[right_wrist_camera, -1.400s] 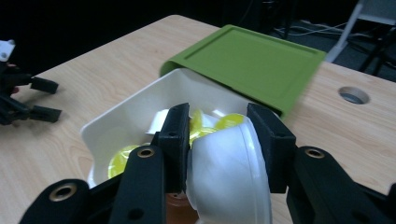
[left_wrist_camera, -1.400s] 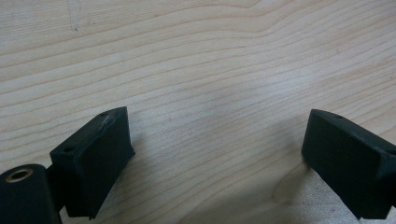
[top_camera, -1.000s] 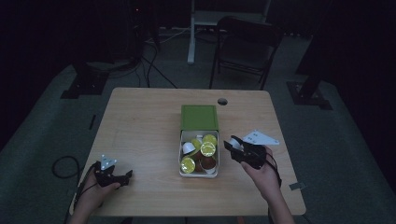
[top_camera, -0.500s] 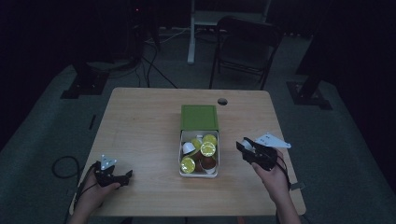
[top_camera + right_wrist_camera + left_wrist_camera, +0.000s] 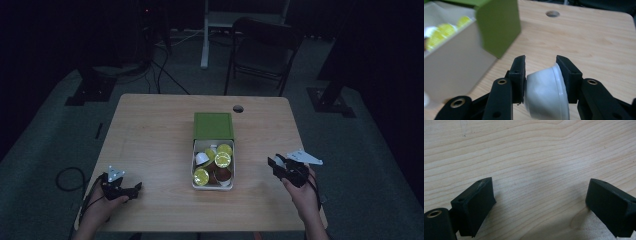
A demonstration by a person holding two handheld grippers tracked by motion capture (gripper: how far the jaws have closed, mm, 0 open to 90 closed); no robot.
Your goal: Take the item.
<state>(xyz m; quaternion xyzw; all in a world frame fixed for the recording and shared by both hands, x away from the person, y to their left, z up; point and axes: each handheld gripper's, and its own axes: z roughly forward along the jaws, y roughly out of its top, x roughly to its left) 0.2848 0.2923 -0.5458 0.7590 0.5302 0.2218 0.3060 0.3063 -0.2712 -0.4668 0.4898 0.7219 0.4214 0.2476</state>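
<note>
Wooden table [image 5: 150, 135] in a dim room; box [image 5: 212, 170] sits at its centre, green lid [image 5: 213, 125] folded back toward the far edge, tray full of yellow-topped and dark pods [image 5: 222, 160], exact count hard to make out in the low light; wide bare wood to left and right of the box, small round hole [image 5: 238, 108] near the far edge. Left gripper [image 5: 129, 190] rests low at the near-left corner, close to the table's front edge, jaws spread wide over bare wood with nothing between them [image 5: 540, 202]; right gripper [image 5: 272, 164] hangs right of the box, near the right edge, well apart from the tray. In the right gripper view its jaws are clamped on a white pod [image 5: 546, 90], one pad on each side; pod's lower part cut off by the frame bottom; box wall and lid blurred at left. Chair [image 5: 265, 50] and stands beyond the table mostly lost in darkness; forearms cut off at the bottom edge.
</note>
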